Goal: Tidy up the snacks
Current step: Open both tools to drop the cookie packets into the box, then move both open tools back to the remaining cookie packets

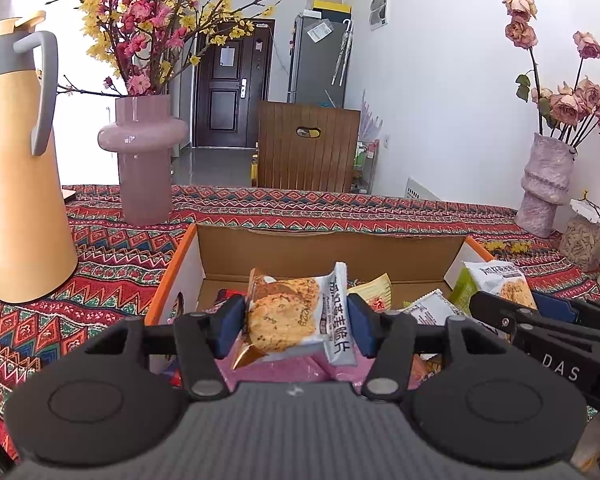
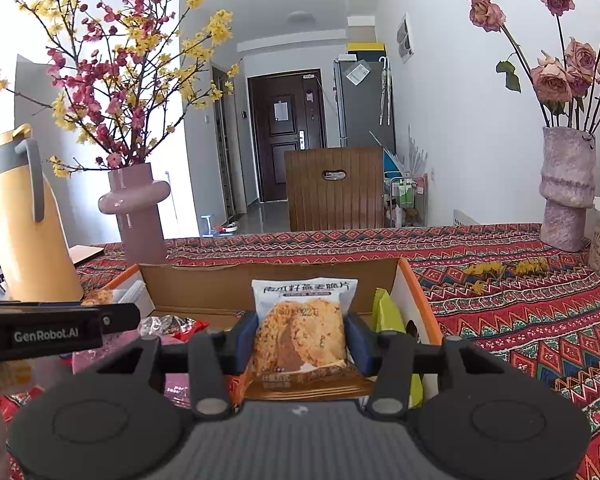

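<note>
My left gripper (image 1: 296, 320) hangs over an open cardboard box (image 1: 332, 248). A white and bronze cracker packet (image 1: 288, 312) lies sideways between its blue pads (image 1: 232, 324), which touch both ends. My right gripper (image 2: 302, 338) is shut on a similar cracker packet (image 2: 304, 332), held upright above the same box (image 2: 418, 296). In the left wrist view that right gripper (image 1: 536, 304) comes in from the right with its packet (image 1: 508, 284). The box holds several other snack packets, among them a green one (image 2: 388, 316) and a red one (image 2: 188, 328).
The box sits on a red patterned tablecloth (image 1: 100, 248). A yellow thermos jug (image 1: 16, 184) and a pink vase of blossoms (image 1: 144, 160) stand to the left. A mottled vase of roses (image 1: 544, 184) and a jar (image 1: 584, 236) stand to the right. A wooden chair back (image 1: 308, 148) rises behind the table.
</note>
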`<state>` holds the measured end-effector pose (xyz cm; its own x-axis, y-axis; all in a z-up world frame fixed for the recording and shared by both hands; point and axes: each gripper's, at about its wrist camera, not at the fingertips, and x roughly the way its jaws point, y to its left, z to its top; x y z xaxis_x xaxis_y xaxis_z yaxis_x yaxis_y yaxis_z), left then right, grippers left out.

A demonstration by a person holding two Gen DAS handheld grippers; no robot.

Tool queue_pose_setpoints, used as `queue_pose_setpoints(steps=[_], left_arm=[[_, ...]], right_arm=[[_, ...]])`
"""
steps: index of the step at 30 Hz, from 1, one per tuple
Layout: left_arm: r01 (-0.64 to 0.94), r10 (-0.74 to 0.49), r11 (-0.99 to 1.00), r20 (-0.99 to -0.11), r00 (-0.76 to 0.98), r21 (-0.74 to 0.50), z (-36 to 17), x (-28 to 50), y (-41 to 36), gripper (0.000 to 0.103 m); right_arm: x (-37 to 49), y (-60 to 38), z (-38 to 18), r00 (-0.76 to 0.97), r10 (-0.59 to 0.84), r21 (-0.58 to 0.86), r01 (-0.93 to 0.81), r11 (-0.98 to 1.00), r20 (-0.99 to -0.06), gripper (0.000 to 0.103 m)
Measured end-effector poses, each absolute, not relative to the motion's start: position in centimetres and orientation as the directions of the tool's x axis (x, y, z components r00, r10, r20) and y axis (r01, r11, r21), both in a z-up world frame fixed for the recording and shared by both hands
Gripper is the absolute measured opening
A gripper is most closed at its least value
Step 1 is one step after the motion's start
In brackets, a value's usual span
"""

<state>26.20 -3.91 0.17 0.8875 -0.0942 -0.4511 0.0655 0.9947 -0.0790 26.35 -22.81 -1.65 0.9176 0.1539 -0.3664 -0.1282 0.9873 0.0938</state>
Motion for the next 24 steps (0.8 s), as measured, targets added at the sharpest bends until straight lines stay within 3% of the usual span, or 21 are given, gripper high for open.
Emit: queue_pose_setpoints(steps=[2, 4, 9, 10, 24], left_arm=[[0.051, -0.083, 0.995, -0.443, 0.893, -0.084, 0.3, 26.1, -3.7, 0.068], [0.043, -0.081, 0.994, -0.437, 0.896, -0.096, 0.4, 26.0, -3.5, 0.073], [0.002, -0.045, 0.995, -0.416, 0.908, -0.103, 0.6, 25.8, -3.2, 0.098], [-0.005, -0.039, 0.995, -0.41, 0.911, -0.104, 0.6, 25.7, -3.2, 0.103], [-0.069, 0.016, 0.991, -0.413, 0.911, -0.112, 1.4, 25.1, -2.9, 0.103]], right_arm=[[26.3, -23.0, -1.6, 0.92, 0.148, 0.101, -0.119, 0.988, -0.362, 0.059], [26.2, -23.2, -1.6, 0.923, 0.135, 0.102, -0.105, 0.989, -0.36, 0.079], [26.0, -23.6, -1.5, 0.929, 0.122, 0.114, -0.087, 0.99, -0.349, 0.103], [26.0, -23.7, -1.4, 0.93, 0.12, 0.118, -0.084, 0.989, -0.347, 0.103], [25.8, -24.3, -0.8, 0.937, 0.102, 0.132, -0.06, 0.989, -0.335, 0.103]])
